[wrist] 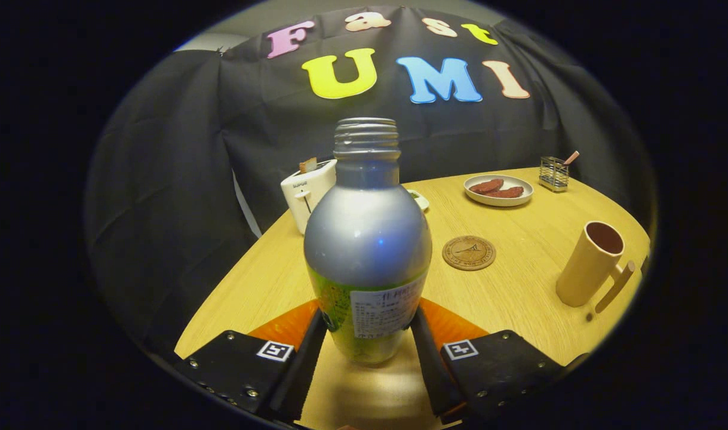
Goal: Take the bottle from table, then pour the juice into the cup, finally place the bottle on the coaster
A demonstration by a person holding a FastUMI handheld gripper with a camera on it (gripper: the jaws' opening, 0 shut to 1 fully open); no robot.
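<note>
A silver bottle (367, 239) with a green label and an uncapped threaded neck stands upright between my fingers. My gripper (368, 325) is shut on its lower body, one finger pressing each side. The bottle's base hangs a little above the wooden table (519, 286). Beyond the fingers to the right lies a round brown coaster (469, 252), flat on the table. Farther right stands a tan cup (590, 263) with a handle, its mouth open and its inside dark.
A white toaster (307, 191) sits behind the bottle at the table's far left edge. A white plate (498, 190) with reddish food and a small wire holder (554, 172) stand at the far side. A small white dish (420, 200) peeks out right of the bottle.
</note>
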